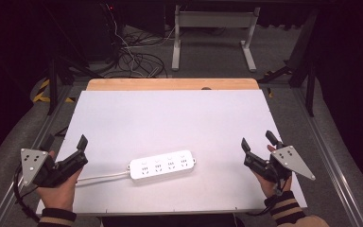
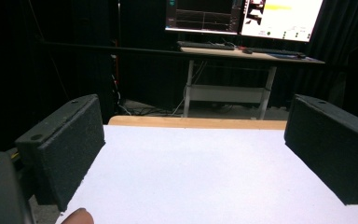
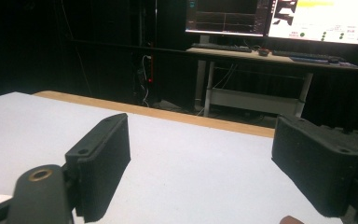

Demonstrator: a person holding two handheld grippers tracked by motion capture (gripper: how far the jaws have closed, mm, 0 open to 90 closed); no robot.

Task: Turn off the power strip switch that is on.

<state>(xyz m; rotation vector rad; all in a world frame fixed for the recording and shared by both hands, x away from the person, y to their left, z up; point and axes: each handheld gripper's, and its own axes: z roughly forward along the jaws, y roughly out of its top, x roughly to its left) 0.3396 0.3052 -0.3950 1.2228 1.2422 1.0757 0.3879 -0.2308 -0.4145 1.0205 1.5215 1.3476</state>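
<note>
resting near the front middle of the white table [image 1: 170, 118], the white power strip [image 1: 163, 164] lies flat, its cord [image 1: 101, 176] trailing off to the left — left gripper [image 1: 66, 150] hovers at the table's left edge, jaws spread wide and empty, while the right gripper [image 1: 257, 145] sits at the right edge, well apart from the strip — jaws released too.
</note>
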